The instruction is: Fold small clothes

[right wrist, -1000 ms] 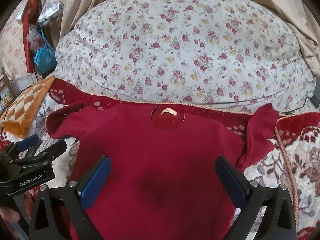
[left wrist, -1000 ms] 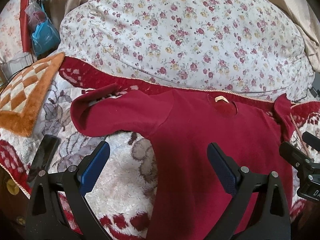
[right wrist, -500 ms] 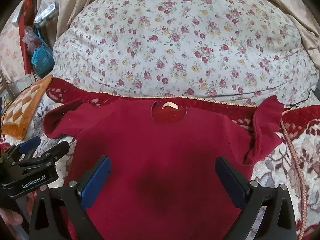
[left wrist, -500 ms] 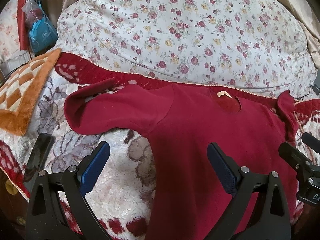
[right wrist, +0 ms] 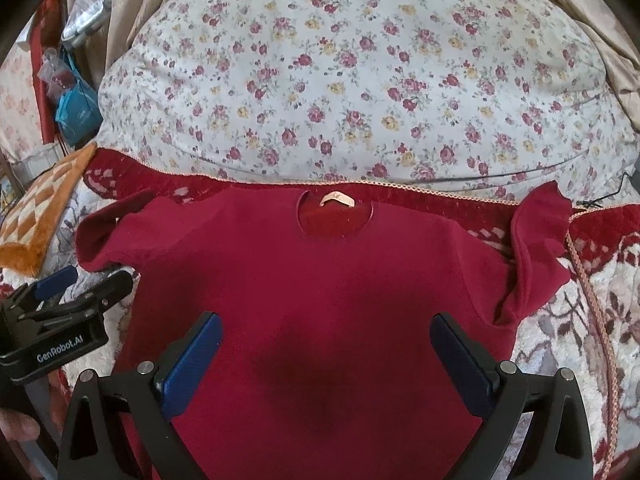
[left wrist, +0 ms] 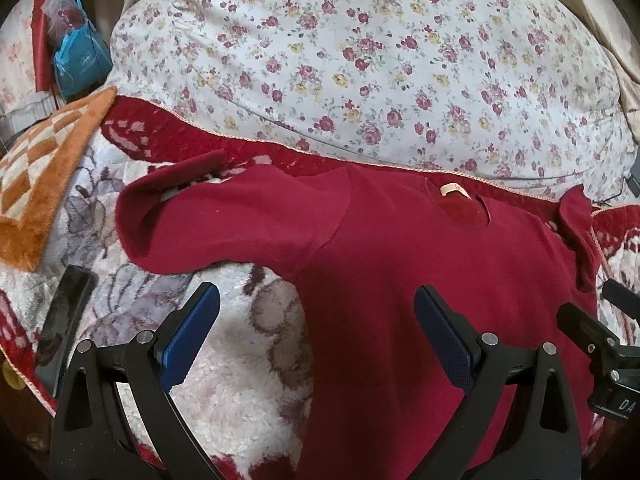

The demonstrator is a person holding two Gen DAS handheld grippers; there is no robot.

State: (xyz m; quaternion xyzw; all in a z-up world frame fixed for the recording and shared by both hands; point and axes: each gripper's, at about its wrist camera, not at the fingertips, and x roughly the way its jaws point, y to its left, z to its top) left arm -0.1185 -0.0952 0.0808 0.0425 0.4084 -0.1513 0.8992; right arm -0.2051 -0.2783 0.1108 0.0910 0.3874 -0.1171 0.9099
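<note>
Hovering wide apart and empty, left tool (left wrist: 316, 324) straddling the side edge of the red shirt (left wrist: 420, 264) spread on the bed blanket (left wrist: 240, 380), right tool (right wrist: 326, 346) likewise spread, empty, over the shirt's middle

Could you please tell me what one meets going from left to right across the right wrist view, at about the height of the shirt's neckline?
Orange checkered cushion → shirt's left sleeve → neck label → crumpled right sleeve → red floral blanket.
</note>
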